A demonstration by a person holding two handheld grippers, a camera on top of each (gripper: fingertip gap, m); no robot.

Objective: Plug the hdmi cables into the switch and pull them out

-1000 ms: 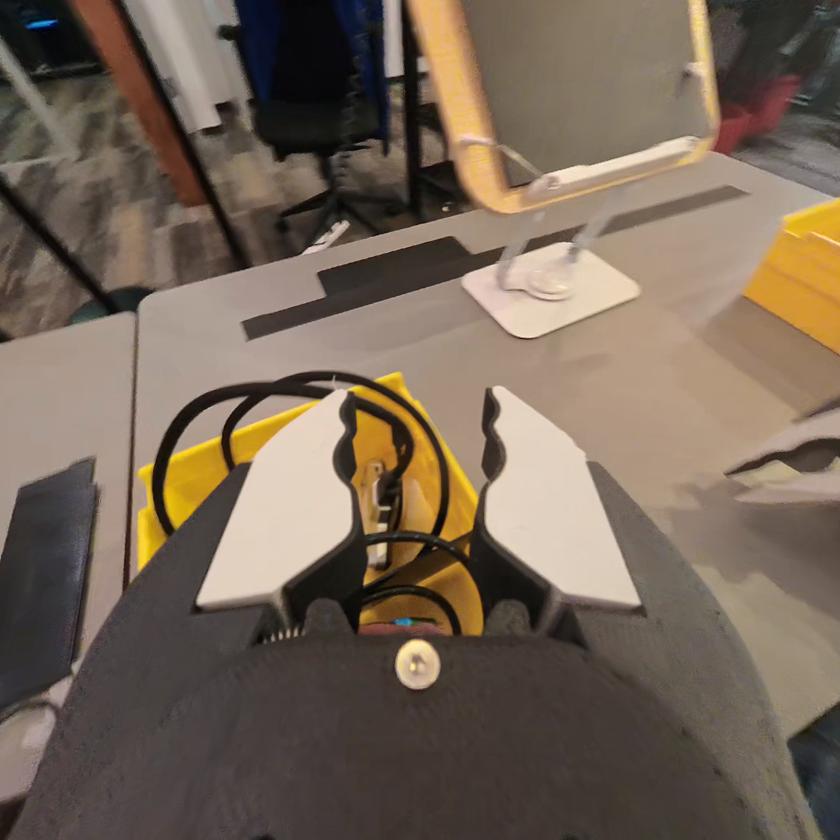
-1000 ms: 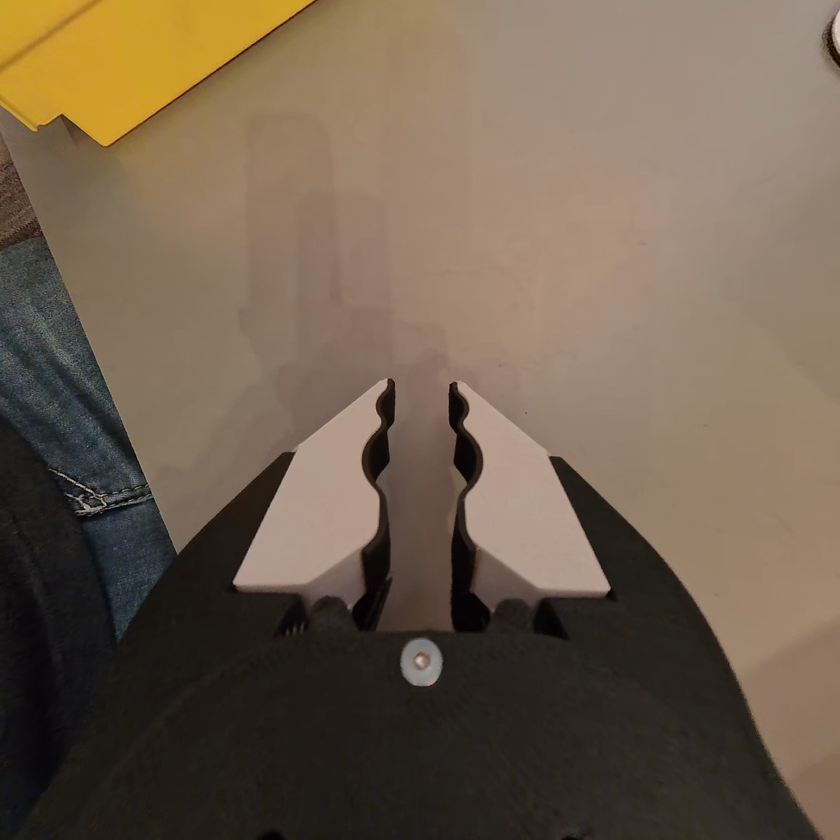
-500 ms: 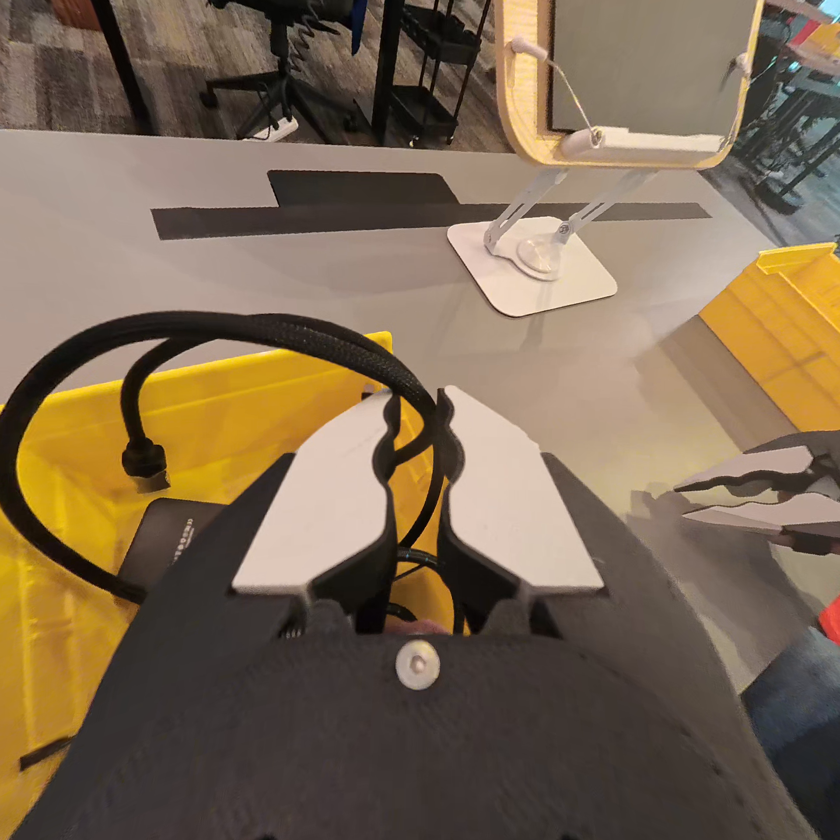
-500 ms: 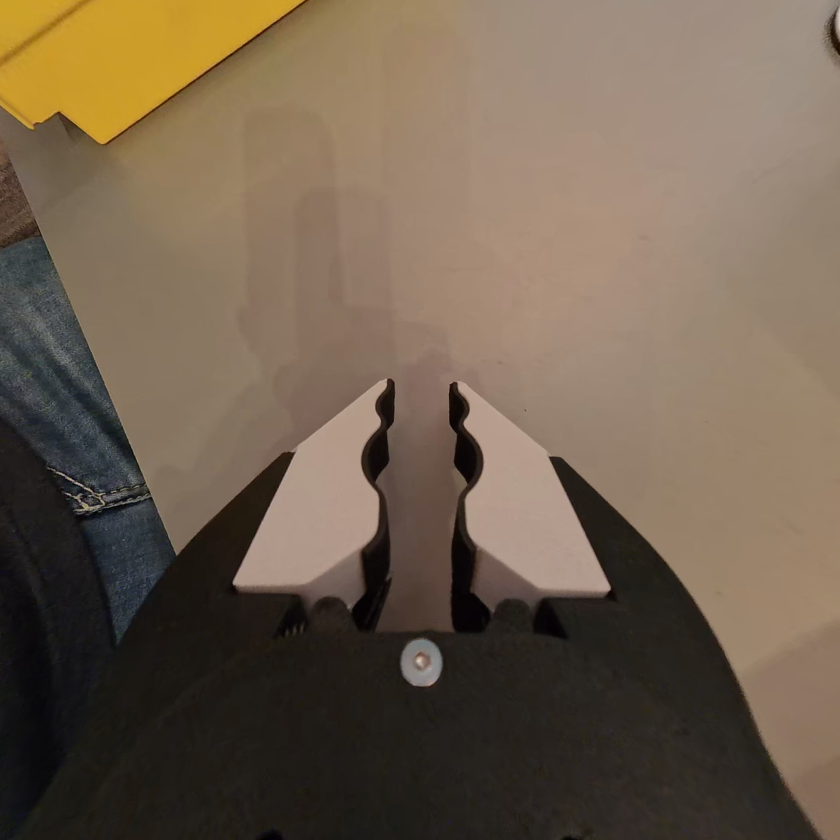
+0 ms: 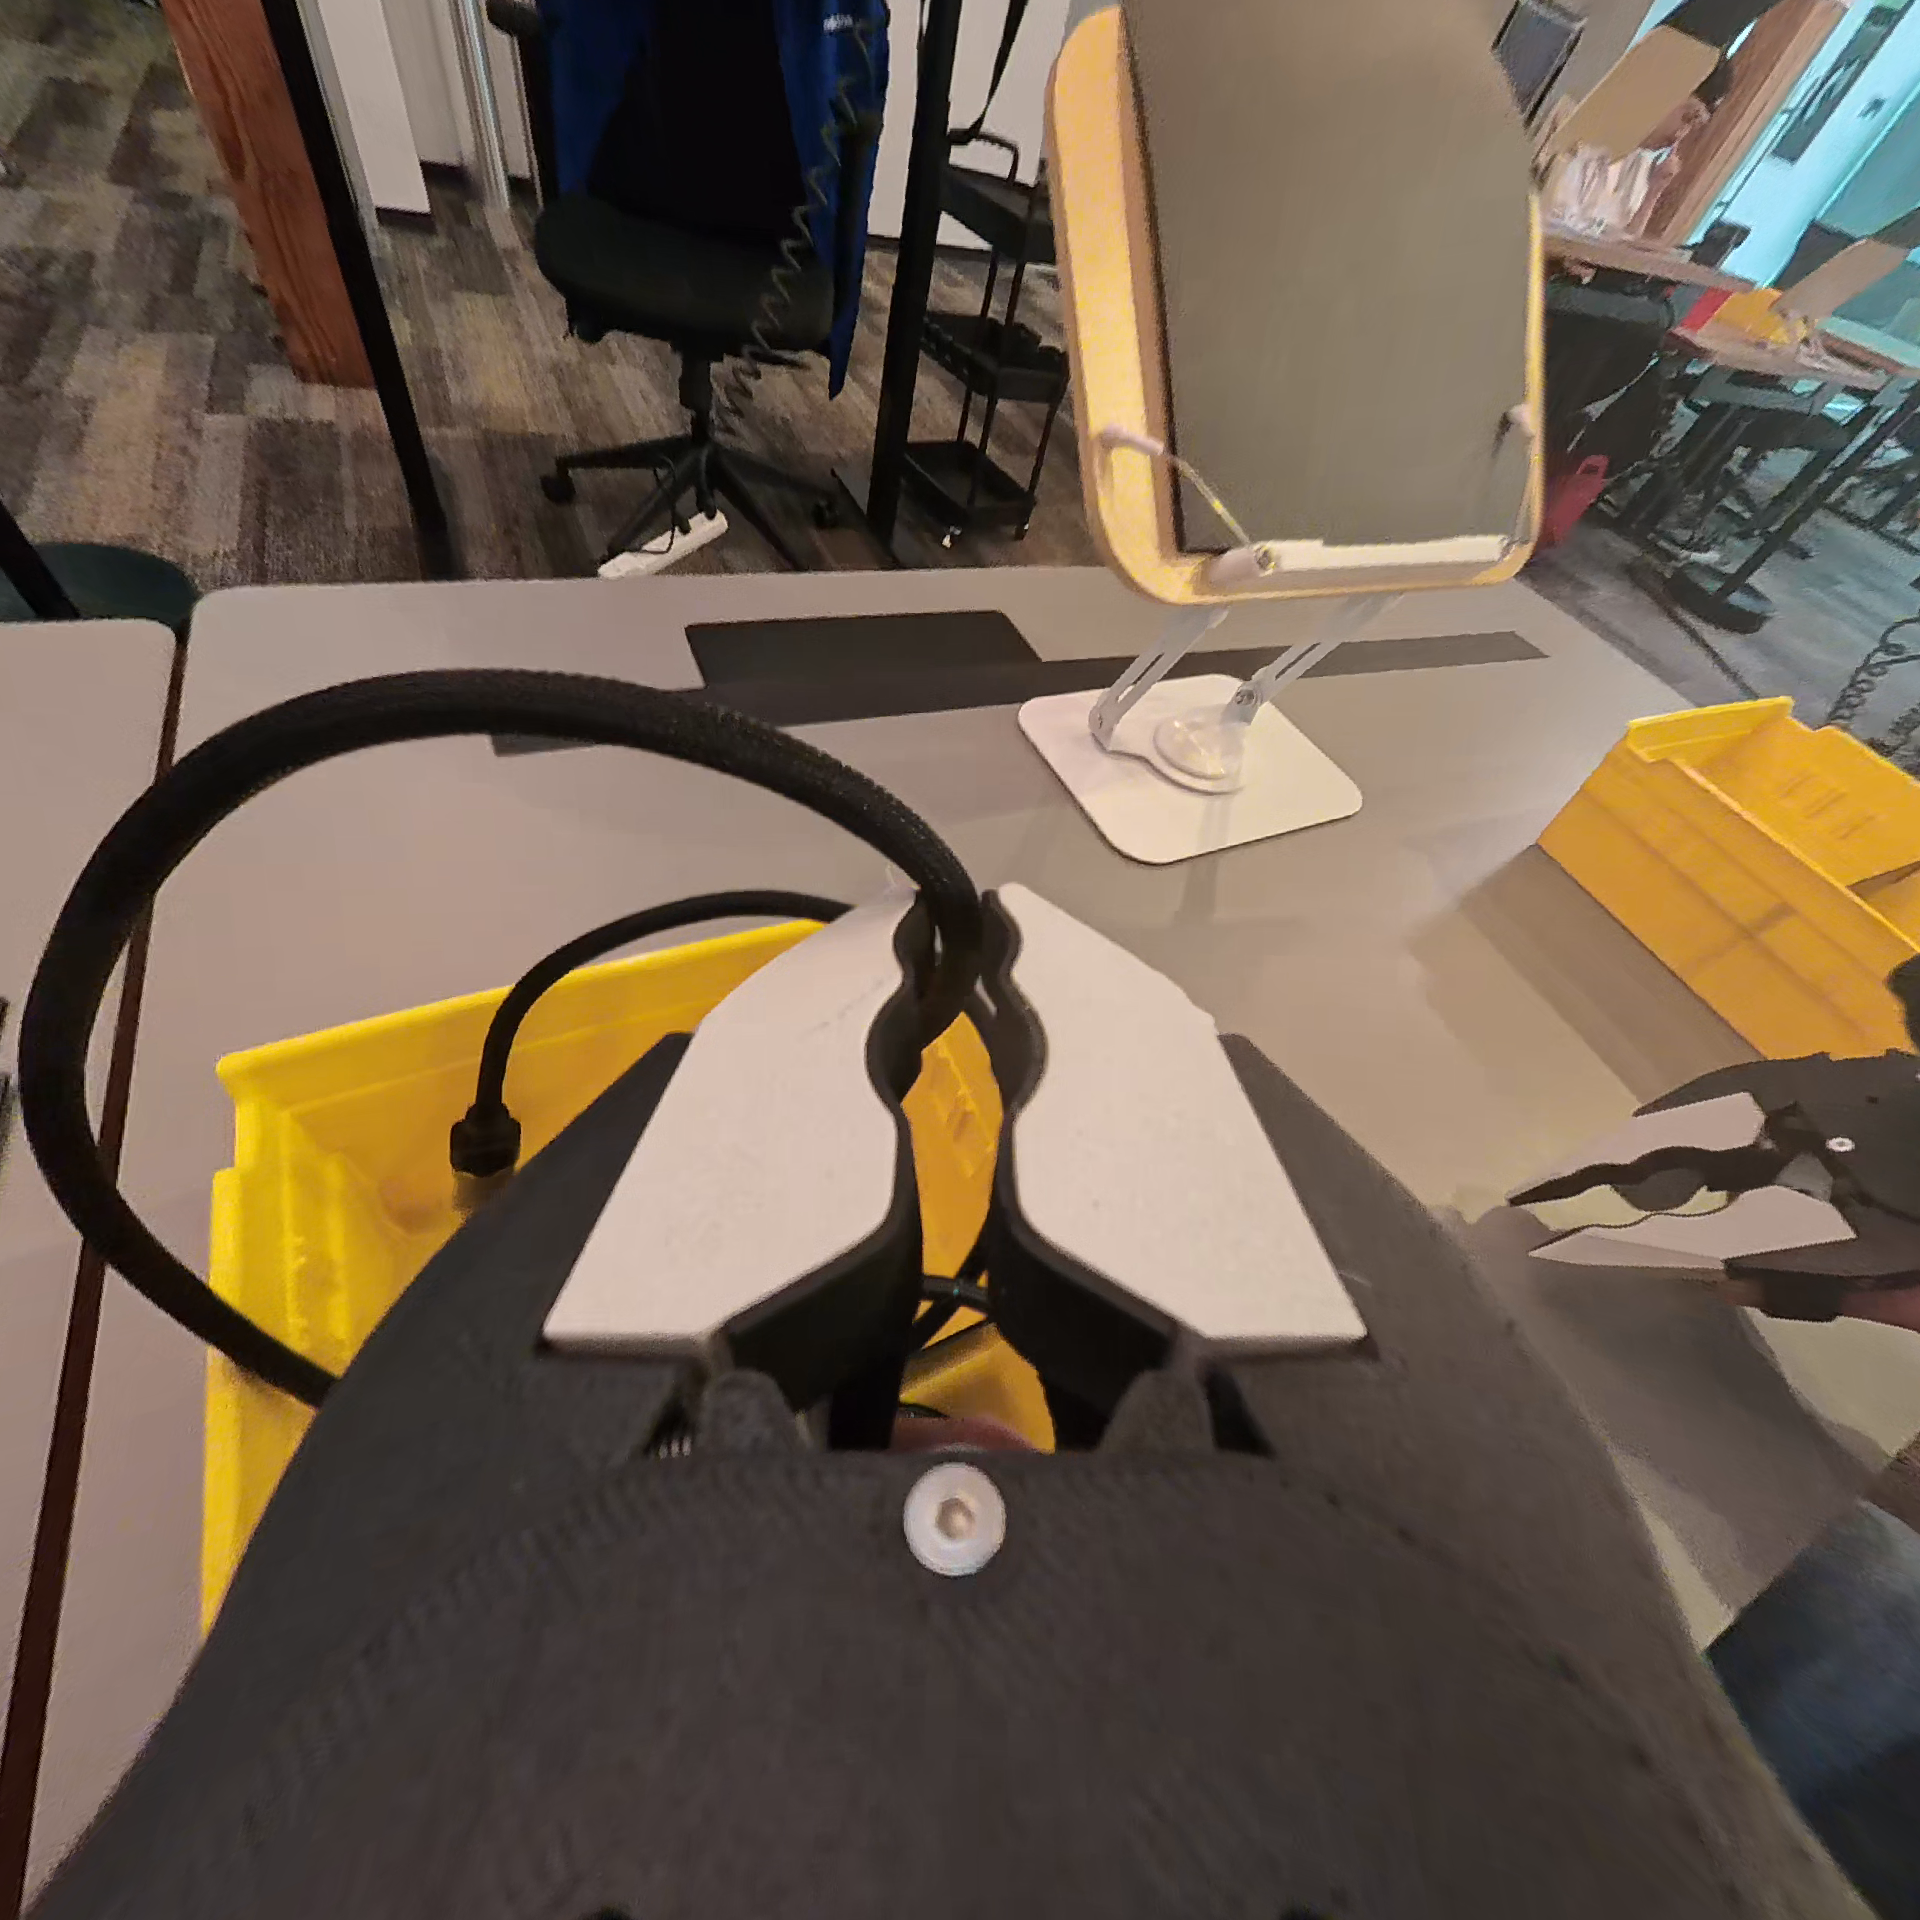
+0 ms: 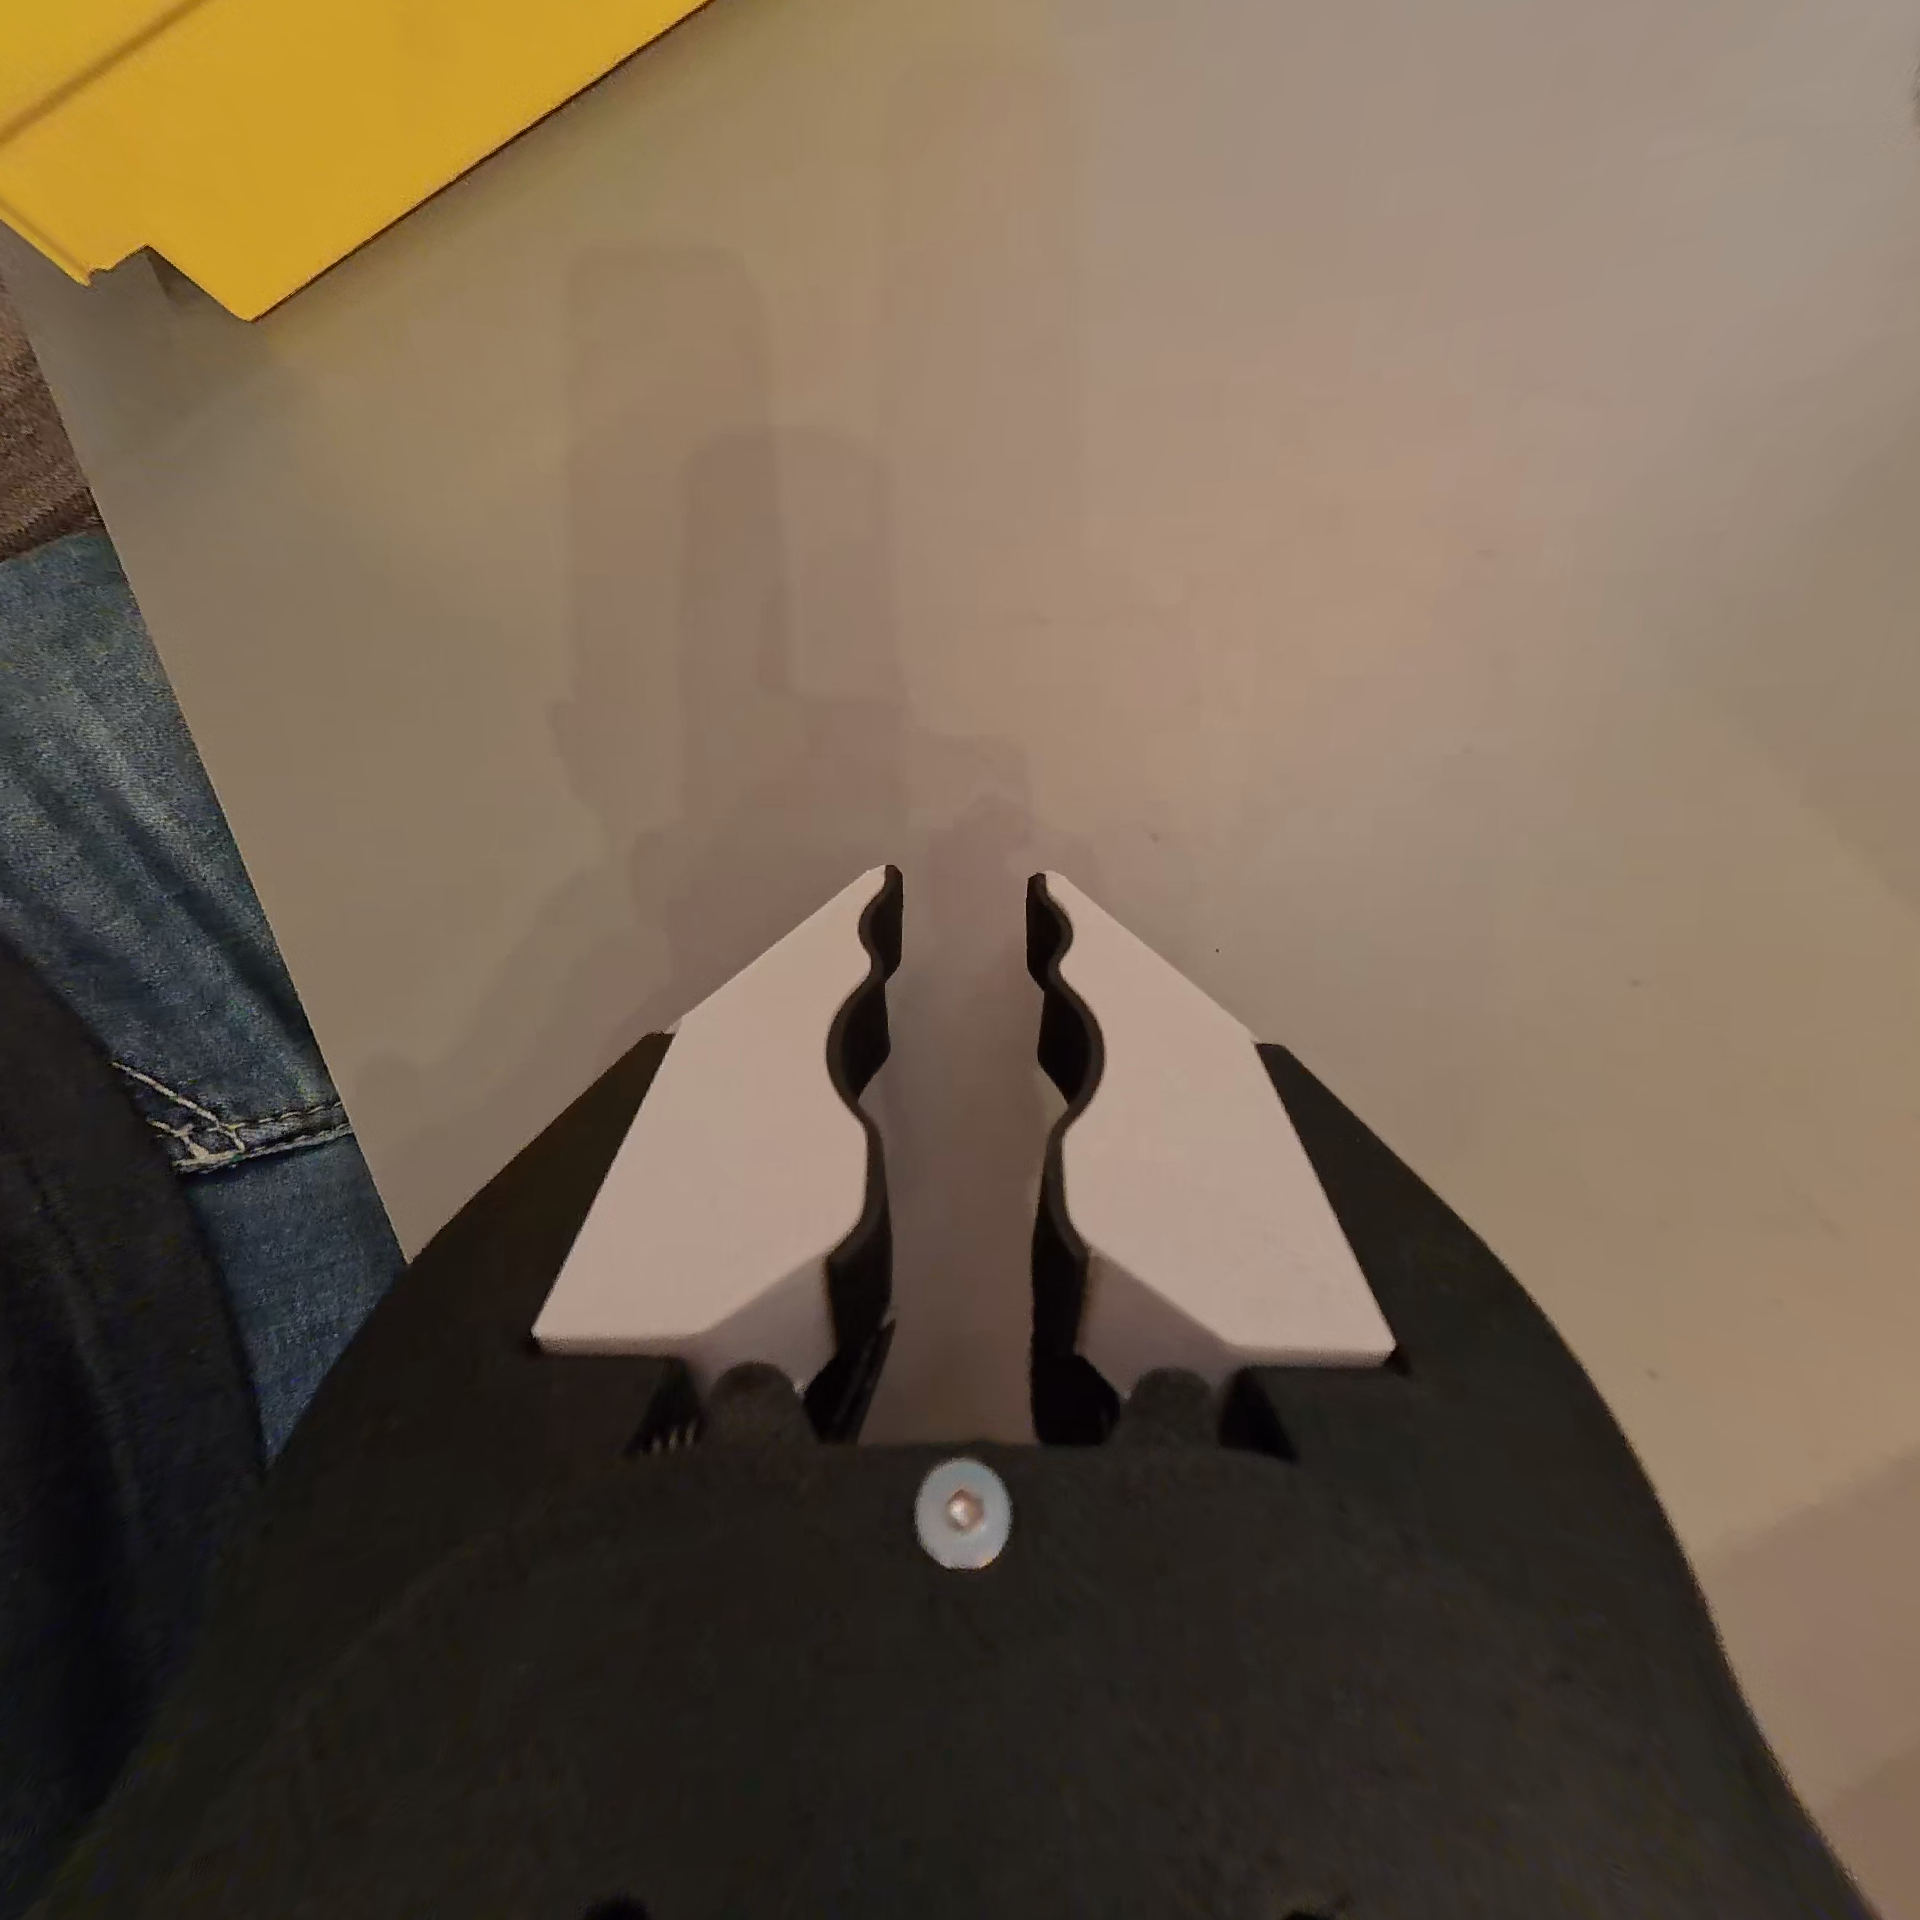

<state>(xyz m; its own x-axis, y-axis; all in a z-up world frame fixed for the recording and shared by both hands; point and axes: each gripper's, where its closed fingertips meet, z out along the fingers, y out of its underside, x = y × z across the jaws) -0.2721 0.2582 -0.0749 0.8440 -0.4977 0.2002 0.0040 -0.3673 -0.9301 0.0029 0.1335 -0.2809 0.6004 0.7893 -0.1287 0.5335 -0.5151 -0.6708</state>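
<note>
- Left gripper (image 5: 951, 920) was clamped on the braided black hdmi cable (image 5: 436, 696) near its fingertips, above the near yellow bin (image 5: 312, 1164).
- The cable looped out toward 9 o'clock and dropped back into the bin; a second lead arced over the bin rim, its plug (image 5: 483, 1143) hanging at about 8 o'clock from the fingertips.
- Right gripper (image 6: 964, 894) was parted with nothing between its fingers, hovering over bare grey table (image 6: 1351, 520). In the left wrist view it sat at 3 o'clock, well apart from the cable.
- Second yellow bin (image 5: 1745, 862) at 2 o'clock; a stand with a framed panel (image 5: 1320, 312) at 12–1 o'clock.
- The switch wasn't visible in either view; can't tell where it was.
- Progress, my read: early. One cable picked up, nothing plugged. Left: get the switch out, insert the plugs, pull them.
</note>
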